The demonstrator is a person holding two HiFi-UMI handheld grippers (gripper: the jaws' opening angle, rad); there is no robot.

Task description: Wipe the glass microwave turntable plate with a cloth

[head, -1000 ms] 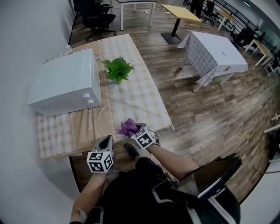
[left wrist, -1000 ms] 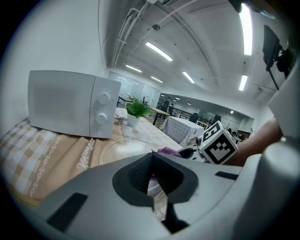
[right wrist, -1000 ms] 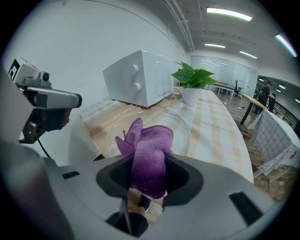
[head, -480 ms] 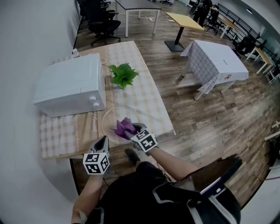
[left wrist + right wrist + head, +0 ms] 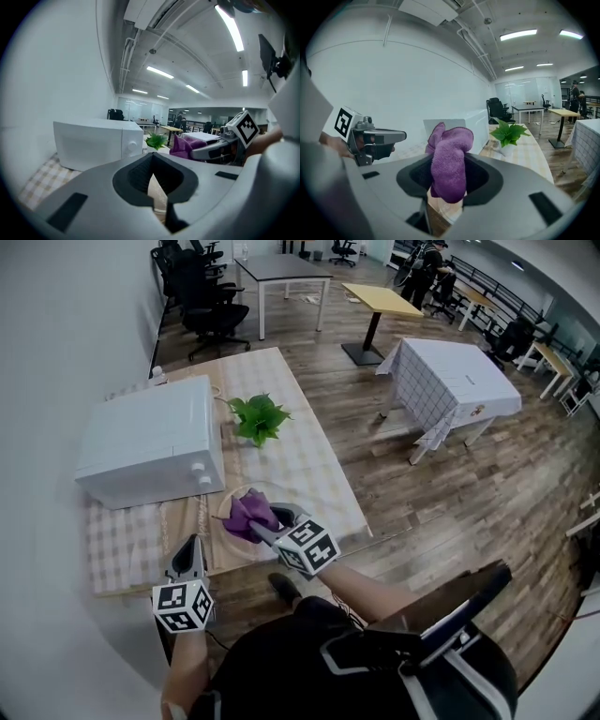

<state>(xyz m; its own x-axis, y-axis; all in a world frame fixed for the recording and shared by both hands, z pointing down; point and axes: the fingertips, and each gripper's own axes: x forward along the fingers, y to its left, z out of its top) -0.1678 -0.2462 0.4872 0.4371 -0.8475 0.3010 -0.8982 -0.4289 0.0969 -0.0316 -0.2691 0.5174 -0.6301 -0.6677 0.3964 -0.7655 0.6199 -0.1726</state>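
Here, right claw [image 5: 259, 527] pinches bunched purple cloth [image 5: 245, 512] over clear glass plate [image 5: 281, 495]; left claw [image 5: 191, 545] closed, empty.

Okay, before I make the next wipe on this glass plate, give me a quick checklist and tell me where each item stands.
1. Purple cloth clamped in the right gripper: ok.
2. Cloth over the glass plate: ok.
3. Cloth pressing on the glass: cannot tell.
4. Left gripper steadying the plate: not ok; it is shut, empty and off to the plate's side.
5. Plant clear of the plate: ok.
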